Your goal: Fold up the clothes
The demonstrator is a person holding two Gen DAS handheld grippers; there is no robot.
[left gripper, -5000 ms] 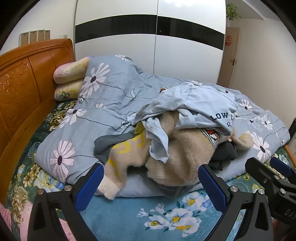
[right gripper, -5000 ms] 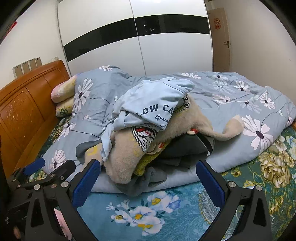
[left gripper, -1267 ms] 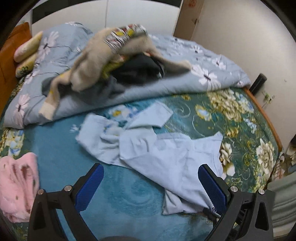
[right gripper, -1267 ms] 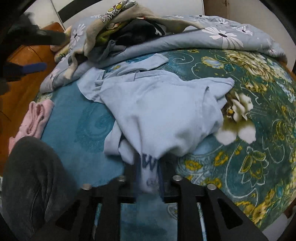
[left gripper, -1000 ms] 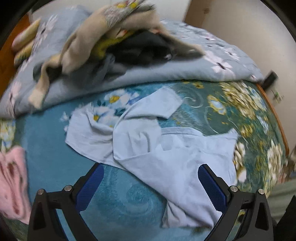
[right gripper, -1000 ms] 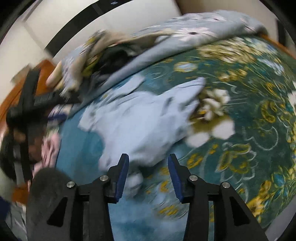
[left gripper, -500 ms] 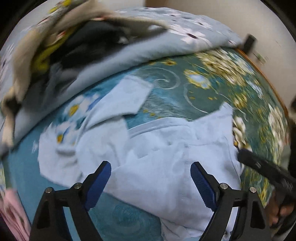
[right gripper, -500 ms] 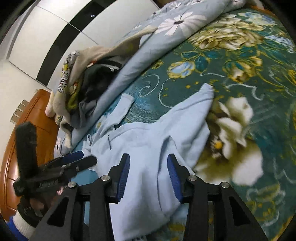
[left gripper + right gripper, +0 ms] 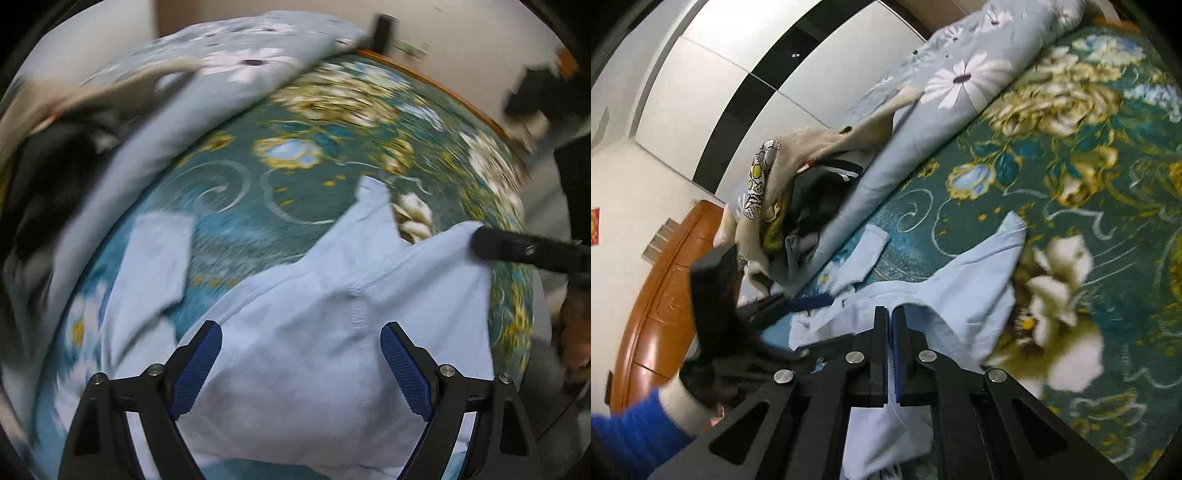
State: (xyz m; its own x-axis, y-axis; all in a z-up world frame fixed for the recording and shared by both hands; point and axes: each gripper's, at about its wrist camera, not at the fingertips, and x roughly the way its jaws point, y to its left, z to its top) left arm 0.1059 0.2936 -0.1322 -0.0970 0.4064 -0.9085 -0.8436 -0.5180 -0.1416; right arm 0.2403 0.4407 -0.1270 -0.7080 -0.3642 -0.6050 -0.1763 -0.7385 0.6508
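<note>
A light blue sweatshirt (image 9: pixel 325 325) lies spread and rumpled on the green floral bedspread (image 9: pixel 280 192). My left gripper (image 9: pixel 301 354) is open, its blue pads straddling the shirt's body just above the cloth. My right gripper (image 9: pixel 889 314) is shut on an edge fold of the same sweatshirt (image 9: pixel 964 284). The right gripper shows in the left wrist view (image 9: pixel 480 242) as a black bar at the shirt's right corner. The left gripper shows in the right wrist view (image 9: pixel 809 303) at the shirt's left side.
A rolled grey-blue floral duvet (image 9: pixel 953 96) lies along the far side of the bed. A pile of clothes (image 9: pixel 798 177), beige, black and grey, rests on it. An orange wooden headboard (image 9: pixel 661 288) and a white wardrobe (image 9: pixel 746 74) stand behind.
My right gripper has closed on the sweatshirt's edge; half a second ago its jaws were apart. My left gripper has moved in lower over the shirt's body.
</note>
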